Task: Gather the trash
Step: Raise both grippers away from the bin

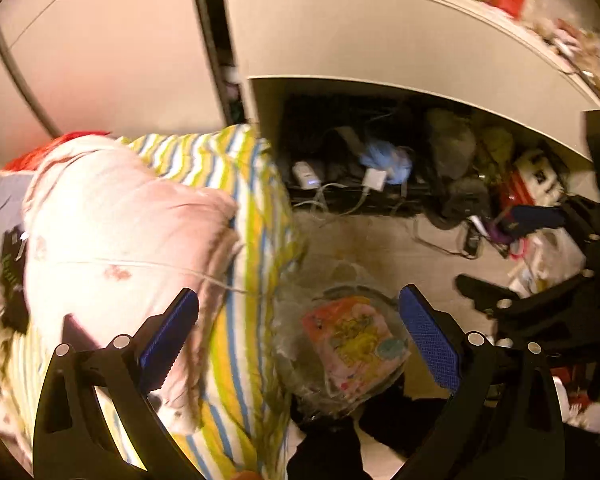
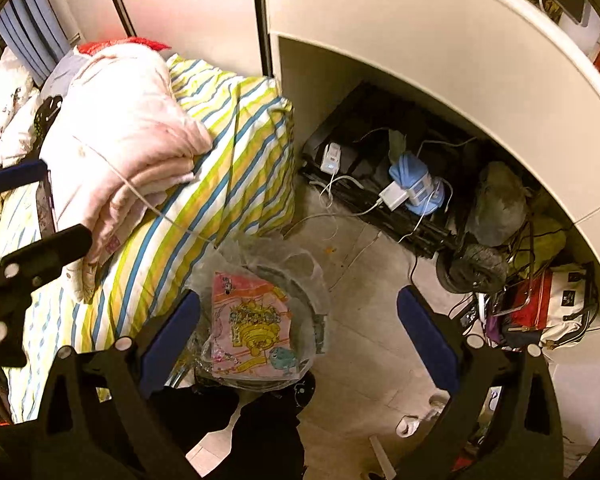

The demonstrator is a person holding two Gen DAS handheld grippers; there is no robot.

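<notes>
You will find no text clear enough to read here. The pink cartoon wrapper [image 2: 252,328] in the clear bag [image 2: 300,276] carries printing, but it is too small to make out.

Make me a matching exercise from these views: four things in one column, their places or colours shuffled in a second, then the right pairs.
Things
1. pink quilt
2. wrapper
3. white charger
4. striped sheet

Descriptions
A. under the desk, plugged into a black strip
B. green, blue and white, on the bed
C. folded on top of the bed
D. pink and yellow with cartoons, in the clear-bag bin on the floor

Pairs: 1-C, 2-D, 3-A, 4-B
</notes>
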